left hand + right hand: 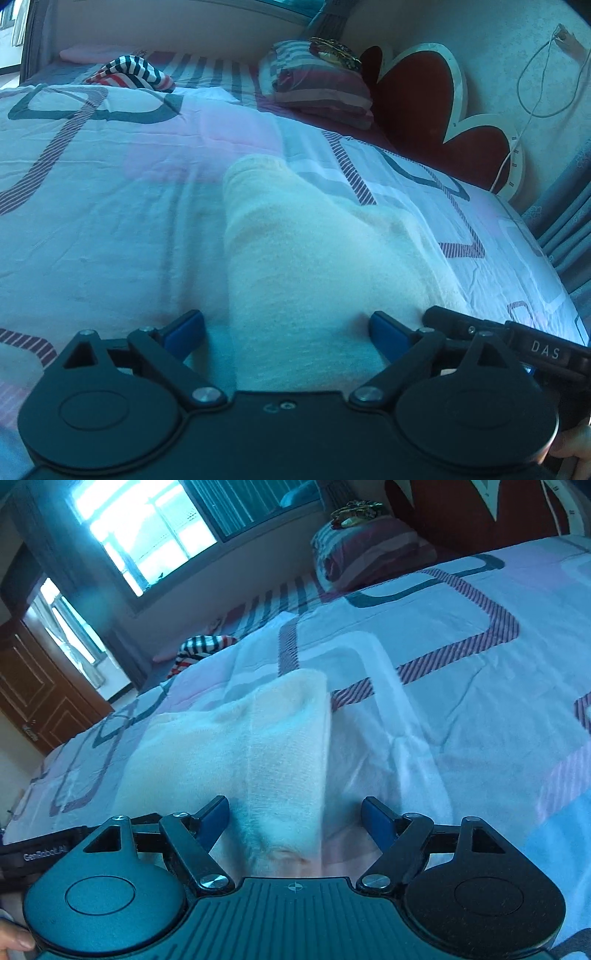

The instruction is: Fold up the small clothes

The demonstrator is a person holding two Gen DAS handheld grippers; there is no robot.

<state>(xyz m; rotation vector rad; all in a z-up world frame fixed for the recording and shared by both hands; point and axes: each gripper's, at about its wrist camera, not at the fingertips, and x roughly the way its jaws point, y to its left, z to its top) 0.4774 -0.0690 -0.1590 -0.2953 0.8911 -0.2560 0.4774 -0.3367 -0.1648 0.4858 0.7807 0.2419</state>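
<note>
Left gripper [288, 332] had its jaws spread wide, blue pads [186, 328] well apart, nothing pinched. The near end of the white cloth [310, 258] lay between and under the fingers, pads clear of it on both sides; whether the tips brushed the fabric couldn't be told. Right gripper [295, 819] was the same: jaws apart, blue pads [216, 819] not pressing on anything, the cloth's [258, 746] near end with a bunched fold sitting between them.

The cloth was fuzzy, off-white, folded into a long strip running away from both grippers on the bed cover [110, 184]. In the left wrist view it lay a bit right of centre, with a second layer spreading out to the right. In the right wrist view a seam ran lengthwise down it, its far corner standing slightly raised.

The right gripper's black body [517, 339] showed at the right edge of the left view, just beside the left one. A bit of hand [576, 446] showed at the lower right there, and a fingertip [14, 941] at the lower left of the right view.

Further out: cover pale with striped purple and grey loop patterns. Striped garment [136, 72] lay crumpled well beyond the cloth. Folded striped quilt [317, 85] near the headboard [424, 107], which was red, heart-shaped, white-edged. White cable [535, 92] hung on the wall. Window [147, 528] and brown door [37, 686] showed in the right view.
</note>
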